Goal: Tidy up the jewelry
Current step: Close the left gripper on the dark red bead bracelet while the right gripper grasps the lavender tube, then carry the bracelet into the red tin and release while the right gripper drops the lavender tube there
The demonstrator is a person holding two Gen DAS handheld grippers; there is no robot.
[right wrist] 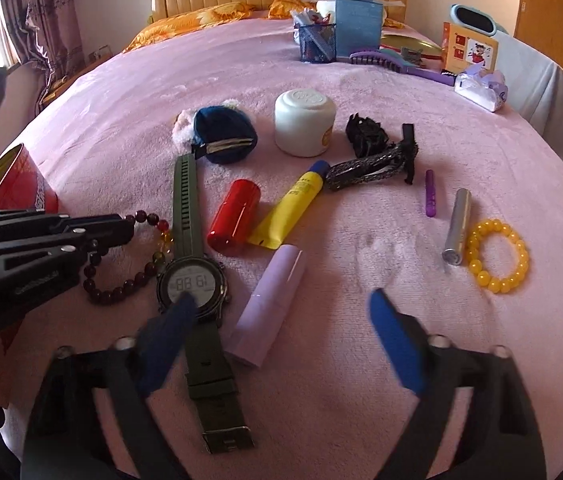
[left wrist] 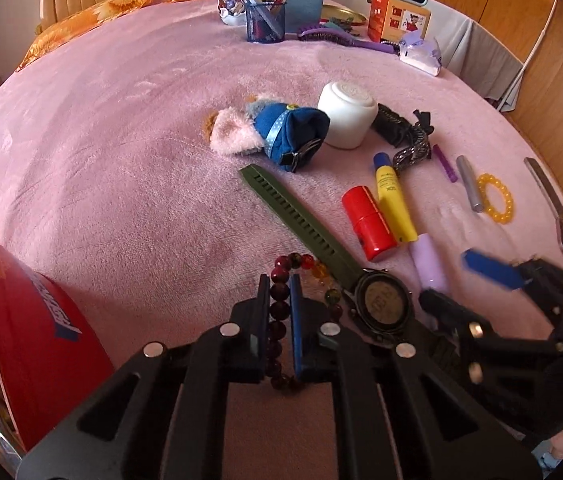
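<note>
Left gripper point(left wrist: 280, 304) jaws clamped on dark bead bracelet point(left wrist: 279, 312); right gripper point(right wrist: 281, 320) jaws wide, blurred, straddling watch point(right wrist: 191, 284), lilac tube point(right wrist: 269, 306).

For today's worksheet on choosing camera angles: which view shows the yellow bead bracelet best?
The right wrist view: the yellow bead bracelet lies whole and sharp on the pink blanket, beside the silver tube, each bead distinct. The left wrist view shows it smaller and squeezed toward the right edge, its beads harder to tell apart.
</note>
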